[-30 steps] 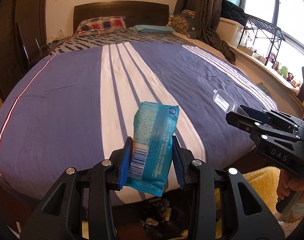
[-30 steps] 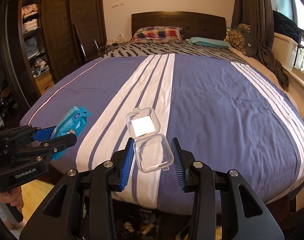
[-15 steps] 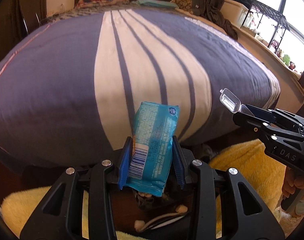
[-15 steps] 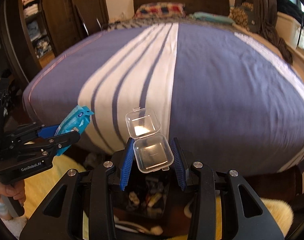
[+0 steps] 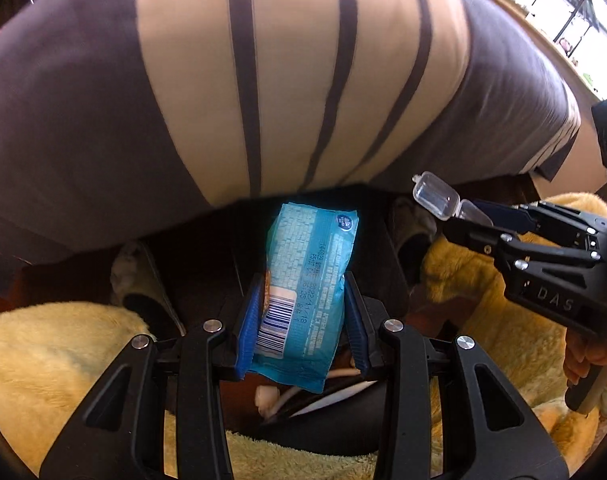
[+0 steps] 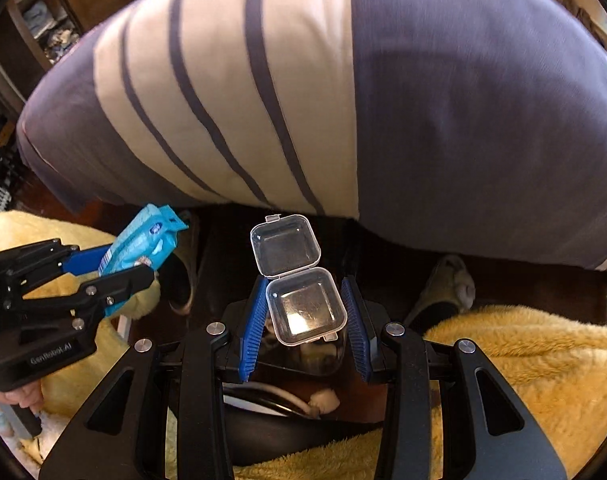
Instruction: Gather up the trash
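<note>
Carrying trash to the bin

The left gripper (image 5: pixel 303 320) holds a blue wrapper (image 5: pixel 307 276), the right gripper (image 6: pixel 305 320) a clear box (image 6: pixel 303 304); next, release over what seems a bin (image 6: pixel 287 432) below.

bed (image 5: pixel 103 128): purple cover with white stripes, nothing seen lying on the visible part | dark floor (image 6: pixel 523 284) at its foot: yellow fluffy rug (image 6: pixel 543 368), grey slippers (image 6: pixel 447 292), black bin (image 5: pixel 335 432) holding scraps

Glossy blue foil wrapper (image 5: pixel 307 280), clear smooth plastic case (image 6: pixel 303 304), fluffy yellow rug (image 6: pixel 523 360), matt cloth bedspread (image 5: pixel 263 80).
</note>
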`<state>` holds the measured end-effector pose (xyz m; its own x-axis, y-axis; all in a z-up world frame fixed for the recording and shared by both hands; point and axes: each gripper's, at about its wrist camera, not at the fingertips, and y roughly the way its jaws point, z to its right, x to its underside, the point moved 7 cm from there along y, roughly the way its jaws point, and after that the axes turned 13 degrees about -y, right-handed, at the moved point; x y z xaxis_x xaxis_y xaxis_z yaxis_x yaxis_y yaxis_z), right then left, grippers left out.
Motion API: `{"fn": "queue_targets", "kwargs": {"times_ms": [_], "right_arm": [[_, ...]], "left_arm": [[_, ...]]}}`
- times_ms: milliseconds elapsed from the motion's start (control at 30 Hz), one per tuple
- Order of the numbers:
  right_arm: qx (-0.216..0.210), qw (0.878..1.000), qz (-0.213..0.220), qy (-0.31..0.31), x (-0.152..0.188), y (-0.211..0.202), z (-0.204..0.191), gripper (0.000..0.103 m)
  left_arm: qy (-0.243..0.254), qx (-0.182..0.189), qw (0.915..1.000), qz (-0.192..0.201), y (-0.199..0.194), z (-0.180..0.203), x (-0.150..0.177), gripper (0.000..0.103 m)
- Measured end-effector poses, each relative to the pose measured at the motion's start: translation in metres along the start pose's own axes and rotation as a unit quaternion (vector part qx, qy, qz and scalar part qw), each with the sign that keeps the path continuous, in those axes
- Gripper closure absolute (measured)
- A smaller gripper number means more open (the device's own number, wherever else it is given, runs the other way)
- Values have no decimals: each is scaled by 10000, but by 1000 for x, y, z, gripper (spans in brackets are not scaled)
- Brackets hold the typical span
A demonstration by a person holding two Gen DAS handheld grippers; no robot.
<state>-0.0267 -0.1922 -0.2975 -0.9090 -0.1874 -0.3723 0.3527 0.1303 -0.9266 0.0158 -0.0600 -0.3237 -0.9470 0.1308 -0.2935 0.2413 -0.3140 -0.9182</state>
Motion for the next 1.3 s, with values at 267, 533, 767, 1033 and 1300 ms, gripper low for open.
{"fn": "queue_targets", "kwargs": {"times_ms": [267,533,767,1033,1300], "right_arm": [[-205,9985,-475,162,6,35,-2,65],[-386,9970,-622,254,-3,52,2,64],[-461,9966,-619,299,-13,57,-2,62],[-301,9979,-409,401,-17,44,7,38],[226,9984,185,477,-26,-3,29,4]], "left_arm": [[33,79,9974,-716,45,3,11,67],[-22,88,9945,-1047,64,2,16,65],[-59,70,9945,-1046,65,-1,13,53],[-96,-9,9970,-770,46,-2,5,33],[-195,-143,9997,25,-4,-12,-22,8]]}}
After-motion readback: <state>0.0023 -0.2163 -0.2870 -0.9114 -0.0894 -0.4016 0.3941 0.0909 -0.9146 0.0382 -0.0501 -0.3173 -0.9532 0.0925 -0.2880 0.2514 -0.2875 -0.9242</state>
